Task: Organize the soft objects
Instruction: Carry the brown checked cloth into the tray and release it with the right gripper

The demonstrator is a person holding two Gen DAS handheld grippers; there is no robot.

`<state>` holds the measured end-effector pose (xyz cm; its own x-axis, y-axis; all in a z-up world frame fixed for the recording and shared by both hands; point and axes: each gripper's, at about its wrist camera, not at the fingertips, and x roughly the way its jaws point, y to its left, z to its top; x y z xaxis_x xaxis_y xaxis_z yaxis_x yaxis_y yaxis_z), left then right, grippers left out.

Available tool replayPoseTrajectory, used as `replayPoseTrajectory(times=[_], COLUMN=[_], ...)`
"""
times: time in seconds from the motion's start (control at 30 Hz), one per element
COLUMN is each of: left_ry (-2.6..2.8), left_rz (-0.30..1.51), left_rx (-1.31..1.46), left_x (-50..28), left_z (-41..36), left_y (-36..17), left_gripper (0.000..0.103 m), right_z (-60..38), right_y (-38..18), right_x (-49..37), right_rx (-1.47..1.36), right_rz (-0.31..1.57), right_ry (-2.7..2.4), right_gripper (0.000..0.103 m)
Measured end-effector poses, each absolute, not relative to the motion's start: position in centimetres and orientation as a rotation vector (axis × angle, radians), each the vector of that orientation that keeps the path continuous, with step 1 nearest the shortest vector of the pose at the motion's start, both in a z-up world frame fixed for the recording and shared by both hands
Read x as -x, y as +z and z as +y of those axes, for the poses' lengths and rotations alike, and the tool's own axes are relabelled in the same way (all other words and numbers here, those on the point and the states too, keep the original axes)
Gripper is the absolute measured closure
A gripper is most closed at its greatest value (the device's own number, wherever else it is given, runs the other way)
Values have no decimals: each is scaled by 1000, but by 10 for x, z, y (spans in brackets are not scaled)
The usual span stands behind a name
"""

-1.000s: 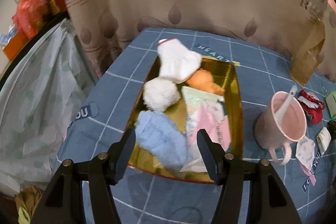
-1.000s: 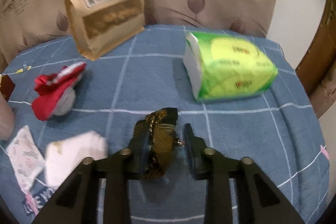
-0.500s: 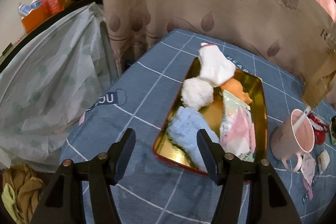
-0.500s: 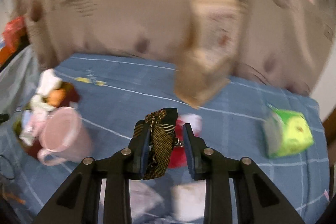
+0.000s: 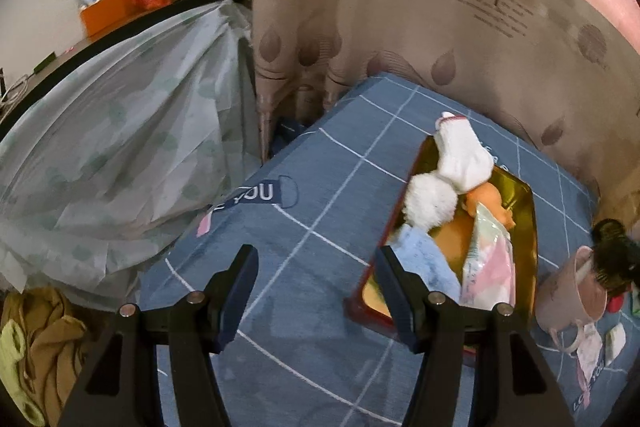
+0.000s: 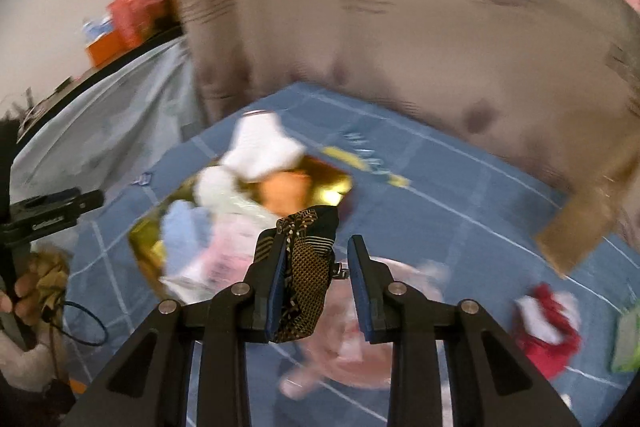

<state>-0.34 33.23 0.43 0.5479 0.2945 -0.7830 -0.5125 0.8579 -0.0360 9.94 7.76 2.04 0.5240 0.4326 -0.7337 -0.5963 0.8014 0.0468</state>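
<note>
Right gripper (image 6: 316,265) fingers grasp black-gold cloth (image 6: 306,267) above gold tray (image 5: 530,227); left gripper (image 5: 314,269) fingers spread, empty

A beige leaf-print curtain (image 5: 400,27) hangs beyond the blue checked tablecloth (image 5: 312,211). Off to the left, pale plastic sheeting (image 5: 120,155) drapes furniture below a cluttered dark shelf (image 5: 132,27). Pinkish light upper right.

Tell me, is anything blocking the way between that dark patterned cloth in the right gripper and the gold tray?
Nothing solid bars the way. The black-and-gold patterned cloth, clamped in the right gripper, hangs above the pink mug, beside the shiny gold tray. That tray already holds several soft things, so free room is scarce.
</note>
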Motion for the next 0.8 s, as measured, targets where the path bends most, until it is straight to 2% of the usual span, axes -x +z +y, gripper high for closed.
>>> replayPoseTrajectory(times=[0.4,0.8], left_ry=[493,484], left_rz=[872,892], left_rx=[305,323], left_x=[5,3], left_z=[346,349], left_y=[0,-7], left_gripper=[41,41], right_z=[193,234], right_y=[-25,-64], right_x=[-113,-136], right_rx=[300,418], right_rz=[901,948], right_ry=[759,694], right_gripper=[76,76])
